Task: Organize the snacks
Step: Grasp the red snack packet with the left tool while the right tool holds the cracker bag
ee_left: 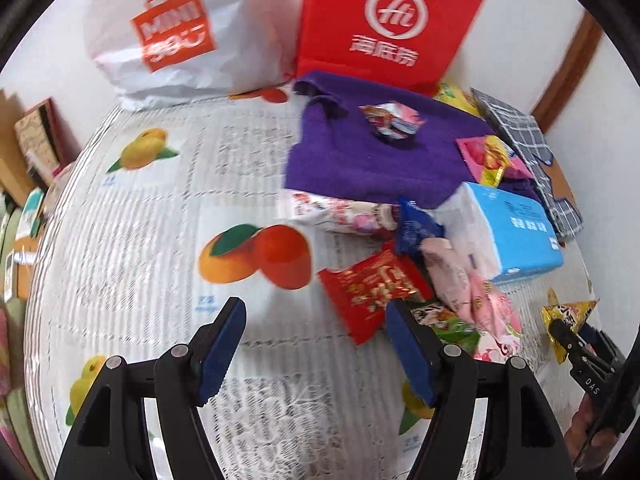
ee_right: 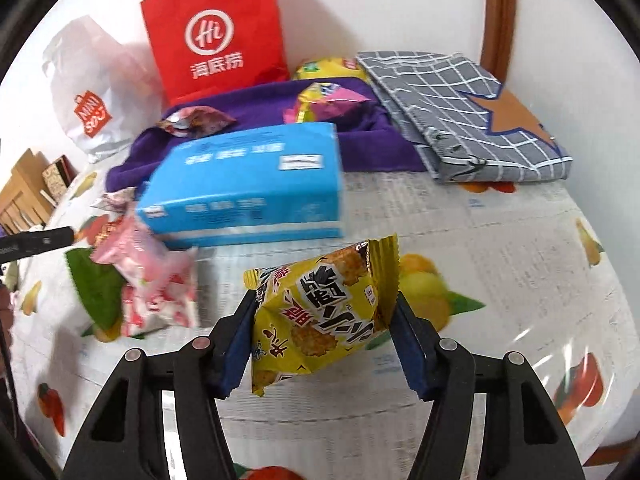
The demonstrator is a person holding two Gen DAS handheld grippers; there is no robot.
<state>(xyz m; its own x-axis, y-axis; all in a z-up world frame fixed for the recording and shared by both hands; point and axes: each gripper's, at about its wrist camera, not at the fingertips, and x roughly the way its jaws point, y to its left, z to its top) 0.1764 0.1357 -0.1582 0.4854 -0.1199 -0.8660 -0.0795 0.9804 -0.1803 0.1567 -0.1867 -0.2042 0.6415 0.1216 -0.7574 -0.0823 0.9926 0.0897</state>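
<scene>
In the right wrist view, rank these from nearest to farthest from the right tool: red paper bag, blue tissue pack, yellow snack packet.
1. yellow snack packet, clamped in the right tool.
2. blue tissue pack, ahead, slightly left on the table.
3. red paper bag, upright at the back wall, left.

White wall behind, brown wooden door frame at right, fruit-print cloth covering the surface.

L gripper: black triangular arms w/ cutouts, blue ribbed pads, silver pivot pins | R gripper: same build | white "DAS" lettering on R body
</scene>
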